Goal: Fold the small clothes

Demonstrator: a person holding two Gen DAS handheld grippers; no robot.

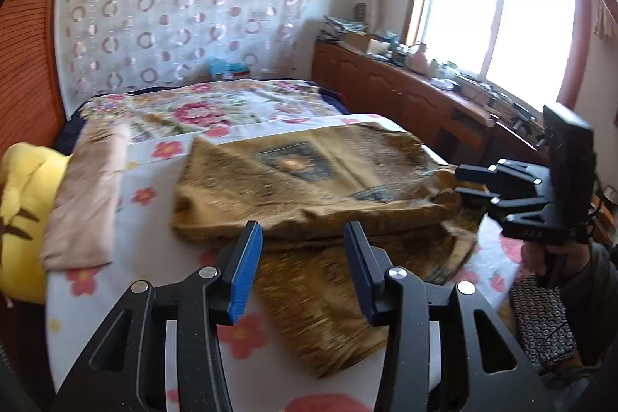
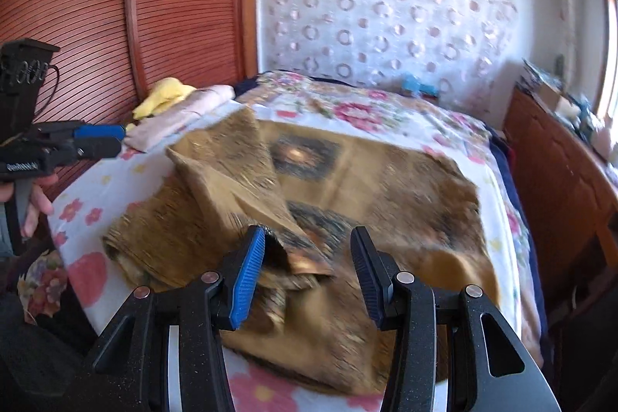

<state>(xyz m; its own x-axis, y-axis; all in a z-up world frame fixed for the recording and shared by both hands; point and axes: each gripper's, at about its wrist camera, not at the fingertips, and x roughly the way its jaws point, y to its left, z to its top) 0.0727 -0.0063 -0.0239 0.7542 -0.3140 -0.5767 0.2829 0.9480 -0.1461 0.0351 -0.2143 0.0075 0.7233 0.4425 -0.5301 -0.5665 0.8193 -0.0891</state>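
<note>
A brown, gold-patterned garment (image 1: 309,180) (image 2: 386,180) lies spread on the flowered bed sheet (image 1: 154,280), with one part folded over toward its middle (image 2: 231,172). My left gripper (image 1: 303,269) hovers open over the garment's near edge, nothing between its blue pads. It also shows at the left of the right wrist view (image 2: 98,138), off the cloth. My right gripper (image 2: 307,277) is open above a rumpled fold of the garment. The fold rises beside its left pad (image 2: 249,277), but the pads do not press on it. In the left wrist view the right gripper (image 1: 473,182) sits at the garment's right edge.
A folded pink cloth (image 1: 85,199) (image 2: 181,111) and a yellow plush toy (image 1: 23,211) (image 2: 162,95) lie at the bed's left side. A slatted wooden wardrobe (image 2: 77,6) stands behind them. A cluttered wooden cabinet (image 1: 386,83) runs under the window on the right.
</note>
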